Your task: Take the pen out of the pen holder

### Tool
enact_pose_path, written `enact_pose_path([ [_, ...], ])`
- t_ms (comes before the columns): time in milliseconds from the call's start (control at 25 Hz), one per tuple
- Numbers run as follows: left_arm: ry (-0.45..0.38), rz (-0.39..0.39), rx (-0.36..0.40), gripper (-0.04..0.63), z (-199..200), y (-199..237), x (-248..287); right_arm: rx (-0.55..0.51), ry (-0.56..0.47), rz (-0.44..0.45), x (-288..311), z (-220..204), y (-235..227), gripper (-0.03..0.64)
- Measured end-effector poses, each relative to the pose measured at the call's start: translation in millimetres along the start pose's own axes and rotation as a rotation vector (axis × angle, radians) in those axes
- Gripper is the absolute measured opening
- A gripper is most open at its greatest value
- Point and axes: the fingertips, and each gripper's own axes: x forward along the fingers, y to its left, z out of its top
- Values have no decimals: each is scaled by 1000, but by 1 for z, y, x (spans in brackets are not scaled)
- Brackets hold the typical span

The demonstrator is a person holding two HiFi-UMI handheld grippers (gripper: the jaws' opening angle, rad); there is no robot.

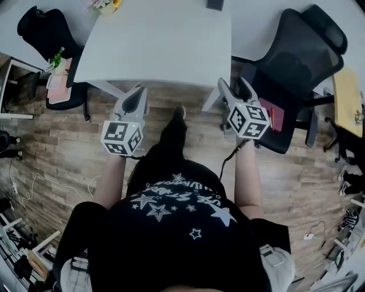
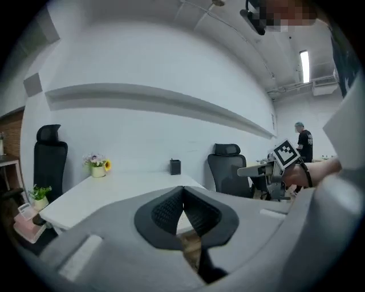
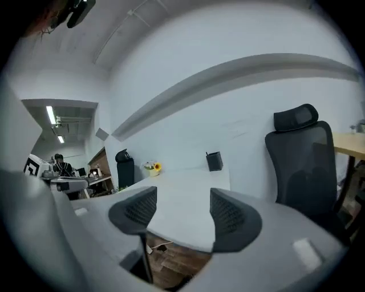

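Note:
A small black pen holder (image 1: 215, 4) stands at the far edge of the white table (image 1: 159, 45). It also shows in the left gripper view (image 2: 175, 166) and in the right gripper view (image 3: 214, 161), where a thin pen tip pokes out of its top. My left gripper (image 1: 138, 91) hangs over the wood floor short of the table's near edge, its jaws pressed together with nothing between them (image 2: 182, 191). My right gripper (image 1: 235, 85) is level with it near the table's right corner, open and empty (image 3: 183, 199). Both are far from the holder.
A pot of flowers (image 1: 105, 4) sits at the table's far left. One black office chair (image 1: 296, 63) stands close on the right, another (image 1: 48, 34) on the left. A person's legs and a shoe (image 1: 178, 112) are between the grippers. Cables (image 1: 45, 182) lie on the floor at left.

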Motion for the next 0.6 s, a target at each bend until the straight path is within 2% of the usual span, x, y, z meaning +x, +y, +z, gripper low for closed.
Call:
enact_pose_path([
  [200, 3, -53, -15, 11, 7, 32, 85, 0, 9, -53, 63, 19, -35, 293],
  [400, -1, -95, -15, 11, 34, 58, 173, 11, 21, -91, 132, 48, -75, 294],
  [600, 4, -127, -20, 11, 54, 83, 237, 20, 32, -111, 191, 75, -102, 293],
])
